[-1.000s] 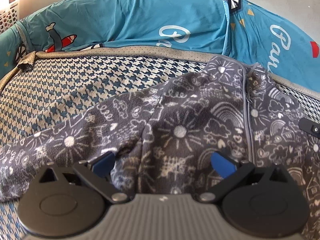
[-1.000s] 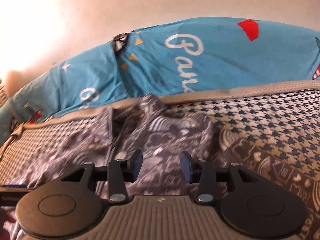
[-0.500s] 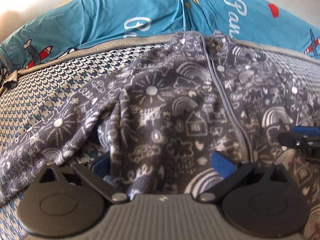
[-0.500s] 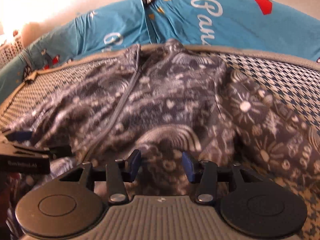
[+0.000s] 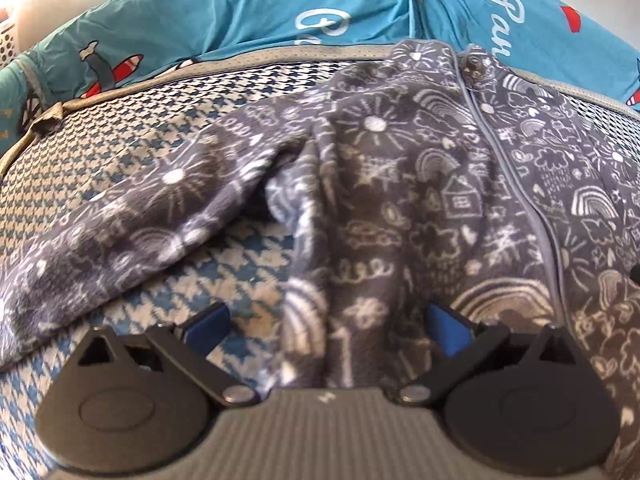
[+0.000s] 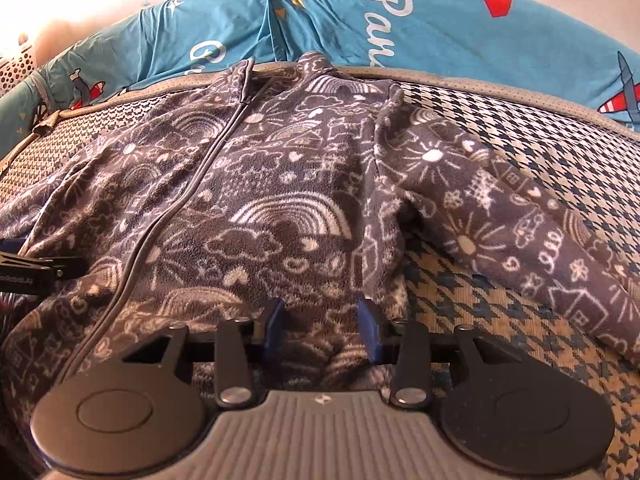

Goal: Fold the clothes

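Note:
A grey fleece jacket [image 5: 420, 208] with white doodles lies zip-up on the houndstooth bed cover [image 5: 100, 160], sleeves spread to both sides. My left gripper [image 5: 326, 324] is open wide just above the jacket's left side edge, one blue pad over bare cover, the other over fleece. My right gripper [image 6: 322, 328] hovers low over the jacket [image 6: 280, 208] near its right side seam. Its jaws are closing, with a bulge of fleece between the pads and a clear gap still showing. The left gripper's finger [image 6: 28, 268] shows at the left edge of the right wrist view.
Teal pillows [image 5: 248, 8] printed with planes and white lettering line the far edge of the bed [image 6: 440, 20]. A white perforated basket [image 5: 8, 40] stands at the far left by a pale wall. Bare houndstooth cover [image 6: 480, 320] lies under the right sleeve.
Both grippers have come lower and nearer to the jacket's lower body, which now fills both views. The right jaws have narrowed a little. The left jaws stay wide.

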`<state>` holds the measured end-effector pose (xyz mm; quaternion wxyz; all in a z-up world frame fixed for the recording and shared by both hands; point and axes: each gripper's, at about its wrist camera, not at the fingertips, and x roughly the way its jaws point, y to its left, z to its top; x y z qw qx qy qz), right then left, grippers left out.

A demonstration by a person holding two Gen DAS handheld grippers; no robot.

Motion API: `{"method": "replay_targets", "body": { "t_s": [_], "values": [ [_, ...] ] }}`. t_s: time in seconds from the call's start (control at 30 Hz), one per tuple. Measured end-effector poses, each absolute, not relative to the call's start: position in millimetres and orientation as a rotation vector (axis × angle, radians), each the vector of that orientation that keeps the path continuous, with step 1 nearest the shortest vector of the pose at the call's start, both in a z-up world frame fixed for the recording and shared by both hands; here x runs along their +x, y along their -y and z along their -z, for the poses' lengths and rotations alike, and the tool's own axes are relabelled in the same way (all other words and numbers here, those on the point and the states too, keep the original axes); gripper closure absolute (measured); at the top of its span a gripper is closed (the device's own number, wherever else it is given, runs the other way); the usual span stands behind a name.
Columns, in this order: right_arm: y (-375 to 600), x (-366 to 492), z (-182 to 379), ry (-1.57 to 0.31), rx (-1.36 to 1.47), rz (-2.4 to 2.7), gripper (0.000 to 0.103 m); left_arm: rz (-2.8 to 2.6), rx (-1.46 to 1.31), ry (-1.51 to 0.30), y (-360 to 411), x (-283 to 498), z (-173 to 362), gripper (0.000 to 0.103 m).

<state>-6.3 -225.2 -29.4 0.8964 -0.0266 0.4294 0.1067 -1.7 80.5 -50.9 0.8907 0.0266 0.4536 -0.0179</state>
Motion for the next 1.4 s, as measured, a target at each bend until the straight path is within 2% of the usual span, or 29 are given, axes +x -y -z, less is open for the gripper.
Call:
{"method": "replay_targets", "body": {
  "t_s": [0.23,0.5,0.83,1.4],
  "values": [
    [228.6,-20.0,16.8,-0.854,-0.027,-0.210,0.064,-0.017,0.031,-0.921,-93.9,-11.0,36.9,0.000],
    [227.9,-68.2,-1.9,-0.803,0.050,-0.294,0.061,0.103,0.006,-0.823,-67.6,-52.4,3.3,0.000],
    [208.4,-111.9,13.2,-0.865,-0.027,-0.302,0.060,0.153,0.094,-0.896,-32.3,-94.8,26.9,0.000],
    [233.5,-114.5,19.7,-0.902,0.020,-0.180,0.060,0.106,0.010,-0.950,-64.9,-139.9,33.3,0.000]
  ]
}}
